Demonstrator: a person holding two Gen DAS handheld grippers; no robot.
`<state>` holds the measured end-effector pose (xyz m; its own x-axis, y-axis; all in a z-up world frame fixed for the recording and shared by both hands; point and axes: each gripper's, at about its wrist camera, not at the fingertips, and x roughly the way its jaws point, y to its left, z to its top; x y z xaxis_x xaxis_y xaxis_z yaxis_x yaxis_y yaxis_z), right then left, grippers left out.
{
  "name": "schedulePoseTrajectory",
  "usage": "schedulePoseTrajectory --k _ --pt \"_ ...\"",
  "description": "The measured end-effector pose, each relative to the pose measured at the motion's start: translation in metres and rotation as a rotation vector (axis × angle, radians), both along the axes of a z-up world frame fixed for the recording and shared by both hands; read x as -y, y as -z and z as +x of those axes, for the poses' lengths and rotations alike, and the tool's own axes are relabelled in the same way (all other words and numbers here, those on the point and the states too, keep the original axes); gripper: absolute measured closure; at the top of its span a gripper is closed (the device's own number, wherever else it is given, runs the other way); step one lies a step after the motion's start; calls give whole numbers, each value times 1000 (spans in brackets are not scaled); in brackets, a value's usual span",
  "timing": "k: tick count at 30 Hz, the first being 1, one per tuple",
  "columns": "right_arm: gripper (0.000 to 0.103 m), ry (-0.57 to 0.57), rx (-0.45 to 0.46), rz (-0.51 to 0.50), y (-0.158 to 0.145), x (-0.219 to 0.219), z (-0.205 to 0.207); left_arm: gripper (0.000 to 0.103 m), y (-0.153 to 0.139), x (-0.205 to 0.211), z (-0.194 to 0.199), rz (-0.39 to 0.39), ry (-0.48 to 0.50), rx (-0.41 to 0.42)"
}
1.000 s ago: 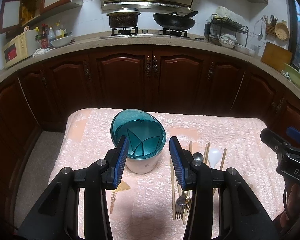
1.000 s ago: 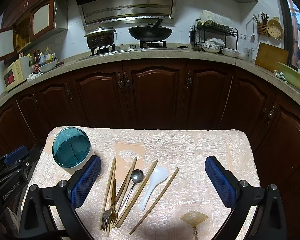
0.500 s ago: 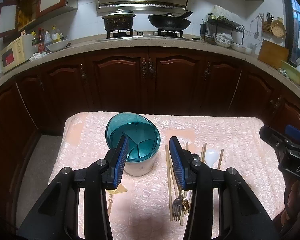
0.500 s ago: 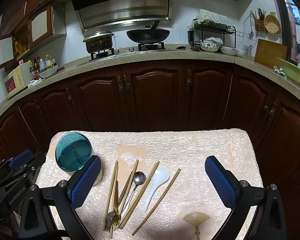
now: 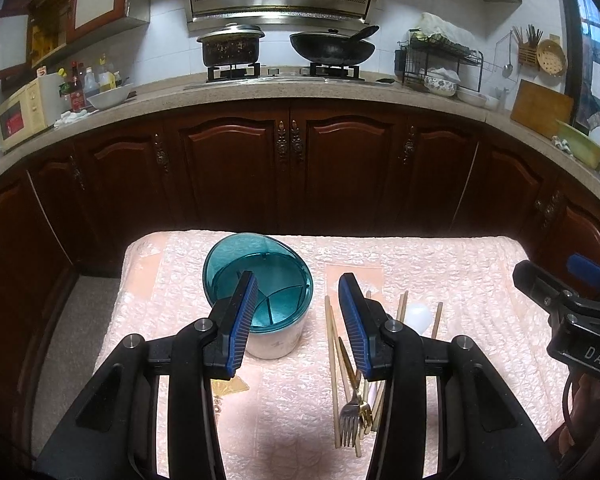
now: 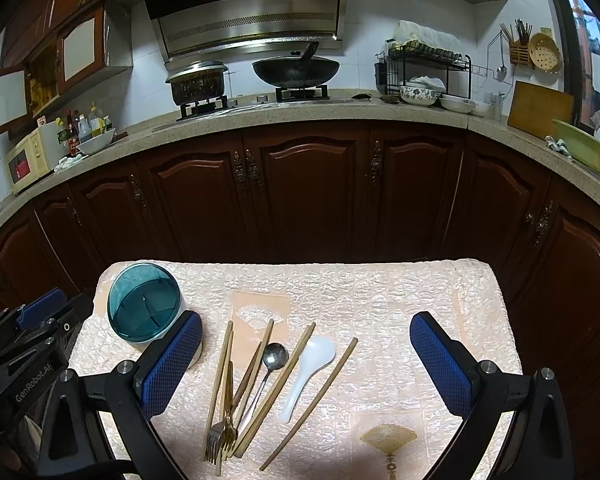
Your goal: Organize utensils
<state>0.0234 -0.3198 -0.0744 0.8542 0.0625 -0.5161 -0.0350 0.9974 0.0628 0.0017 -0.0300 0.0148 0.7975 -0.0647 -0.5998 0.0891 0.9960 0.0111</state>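
A teal divided utensil holder on a white base point(image 5: 260, 300) point(image 6: 144, 306) stands upright on the left of the pink table. Right of it lie loose utensils: several wooden chopsticks point(image 6: 314, 398), a metal spoon point(image 6: 274, 356), a white ceramic spoon point(image 6: 310, 364), a silver fork point(image 6: 214, 438) point(image 5: 349, 412) and a gold fork point(image 6: 229, 412). My left gripper point(image 5: 296, 320) is open and empty, above the table between holder and utensils. My right gripper point(image 6: 306, 364) is wide open and empty, hovering over the utensil pile.
The table is covered with a pink textured cloth point(image 6: 400, 300). Dark wooden cabinets point(image 6: 308, 192) stand behind the table's far edge. A counter with a pot point(image 6: 198, 84) and a wok point(image 6: 296, 70) runs above them.
Both grippers have drawn back and up a little, so the table and holder look farther away. Neither gripper's opening has changed and nothing on the table has moved.
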Motion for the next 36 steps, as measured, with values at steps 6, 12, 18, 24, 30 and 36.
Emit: schedulePoseTrajectory --k 6,12,18,24,30,36 --pt "0 1 -4 2 2 1 1 62 0 1 2 14 3 0" --pt "0 2 -9 -4 4 1 3 62 1 2 5 11 4 8" --pt "0 4 -15 -1 7 2 5 62 6 4 9 10 13 -11" --pt "0 8 -30 -6 13 4 9 62 13 7 11 17 17 -27" --pt "0 14 -53 -12 21 6 15 62 21 9 15 15 19 -51" --pt "0 17 -74 -1 29 9 20 62 28 10 20 8 17 -76"
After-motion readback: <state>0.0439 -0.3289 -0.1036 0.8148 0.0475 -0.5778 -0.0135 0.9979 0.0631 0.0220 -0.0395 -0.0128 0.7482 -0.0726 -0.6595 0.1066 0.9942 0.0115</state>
